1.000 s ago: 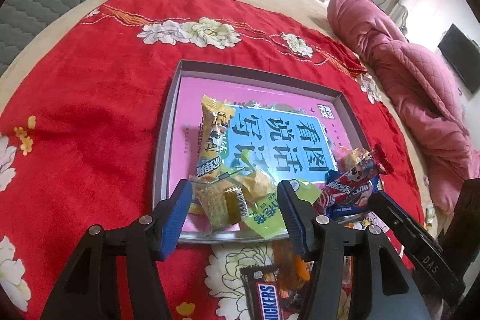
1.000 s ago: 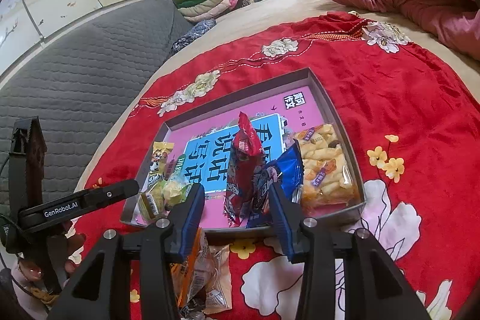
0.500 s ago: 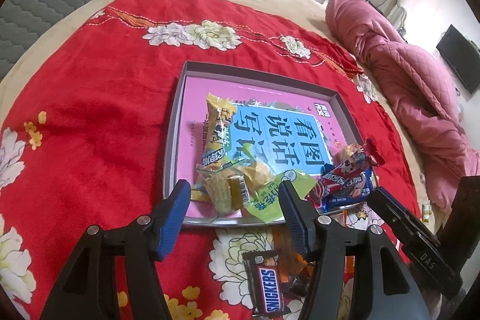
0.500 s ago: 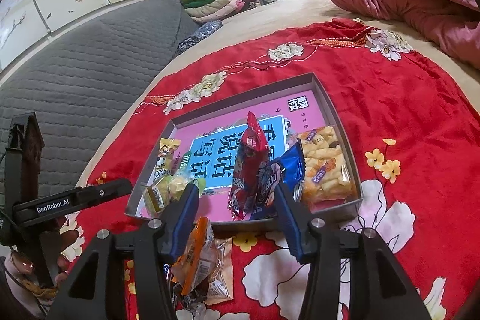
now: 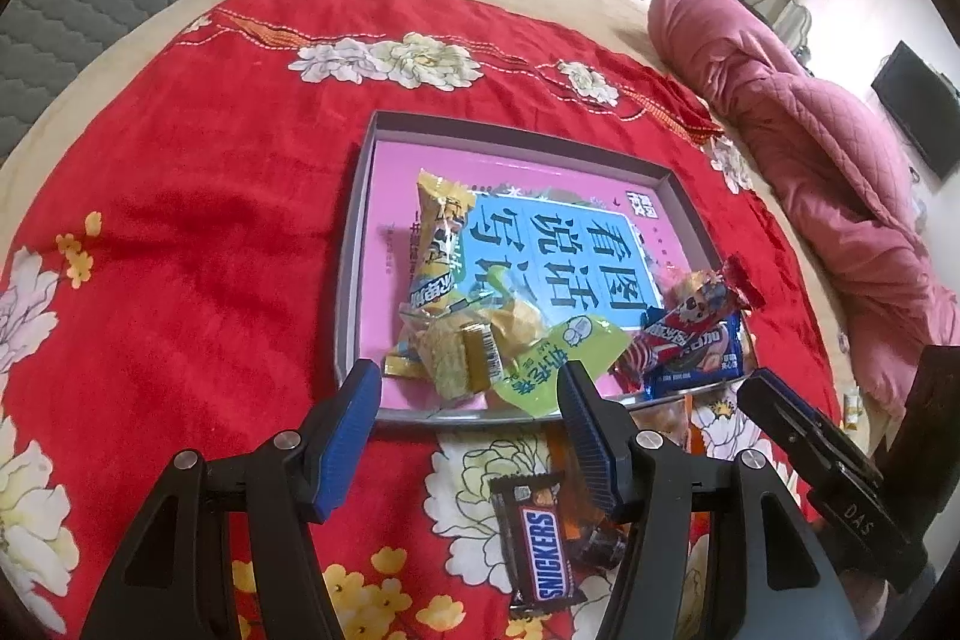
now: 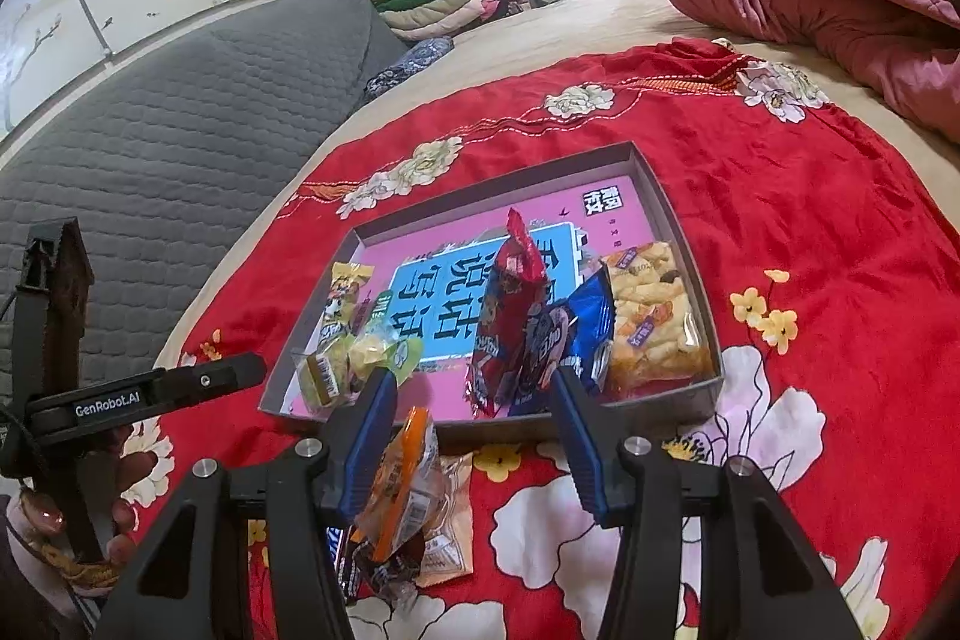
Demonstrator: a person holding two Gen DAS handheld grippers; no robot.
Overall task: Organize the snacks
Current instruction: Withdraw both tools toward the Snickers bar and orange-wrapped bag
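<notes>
Nearest, both grippers hover with fingers apart and empty, the right gripper [image 6: 474, 418] having just widened, the left gripper [image 5: 468, 406] beside it. A Snickers bar [image 5: 543, 544] lies on the red blanket [image 5: 198, 244]; beyond, the tray [image 6: 654, 172] holds snack packets [image 6: 522, 334].

The orange packet [image 6: 399, 478] hides part of the Snickers bar [image 5: 543, 544]; print on the clear packet [image 6: 651, 322] is unreadable.

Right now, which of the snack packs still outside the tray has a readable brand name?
The Snickers bar, lying on the red blanket just in front of the tray; the orange packs beside it show no readable name.
</notes>
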